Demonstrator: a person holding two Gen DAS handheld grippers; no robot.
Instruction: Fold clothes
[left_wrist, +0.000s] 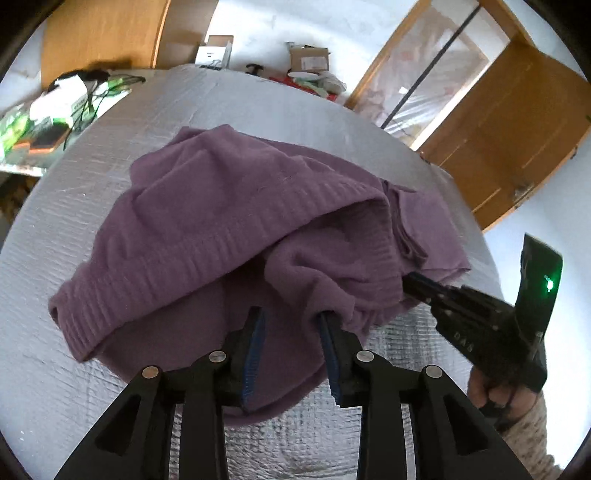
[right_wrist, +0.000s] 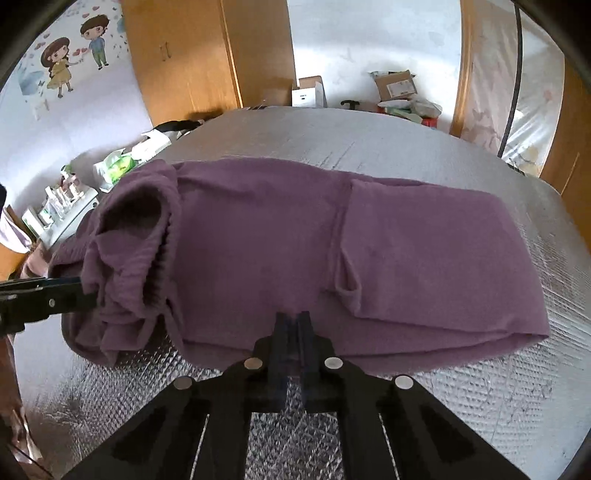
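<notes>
A purple knit sweater (left_wrist: 221, 206) lies on a grey quilted bed cover (left_wrist: 258, 107). My left gripper (left_wrist: 291, 321) is open at its bunched ribbed hem, and a fold of cloth drapes over the right finger (left_wrist: 330, 332). In the right wrist view the sweater (right_wrist: 277, 229) spreads flat to the right, with a folded sleeve on top. My right gripper (right_wrist: 294, 319) is shut on the near edge of the sweater. It also shows in the left wrist view as the right gripper (left_wrist: 417, 282) at the garment's right edge. The left gripper (right_wrist: 85, 291) enters the bunched cloth from the left.
A cluttered side table (right_wrist: 74, 192) stands left of the bed. Cardboard boxes (right_wrist: 395, 85) sit beyond the far edge. A wooden door (left_wrist: 517, 129) and wardrobe (right_wrist: 184, 51) line the walls. A person's hand (left_wrist: 491, 391) holds the right gripper. The bed cover (right_wrist: 369, 140) shows bare around the sweater.
</notes>
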